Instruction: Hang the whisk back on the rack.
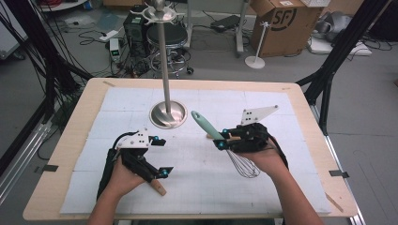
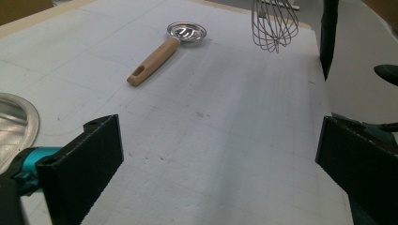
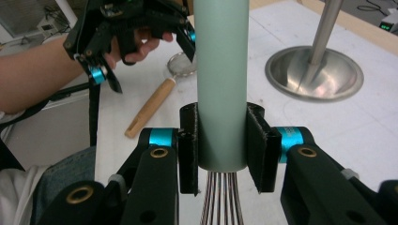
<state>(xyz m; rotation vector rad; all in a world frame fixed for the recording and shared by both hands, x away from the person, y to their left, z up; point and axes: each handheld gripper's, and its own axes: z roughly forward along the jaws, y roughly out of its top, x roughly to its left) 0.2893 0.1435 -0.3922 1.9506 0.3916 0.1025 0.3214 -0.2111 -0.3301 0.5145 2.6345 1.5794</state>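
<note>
My right gripper [image 1: 222, 138] is shut on the pale green handle of a wire whisk [image 1: 207, 124]. It holds the whisk tilted above the white mat, handle up toward the back left and wires [image 1: 244, 164] low by the hand. The right gripper view has both jaws of my right gripper [image 3: 221, 146] pressed on the whisk handle [image 3: 221, 84]. My left gripper [image 1: 162, 157] is open over the mat at front left, nothing between its jaws [image 2: 216, 150]. A wooden-handled metal strainer spoon [image 2: 155, 58] lies flat on the mat, its handle end [image 1: 160, 188] poking out beside my left hand.
A steel stand with a round base [image 1: 168, 115] and a tall pole [image 1: 164, 65] rises at the back middle of the mat. The wooden table rim [image 1: 70, 140] frames the white mat. A stool [image 1: 167, 35], a cardboard box [image 1: 281, 23] and cables sit on the floor beyond.
</note>
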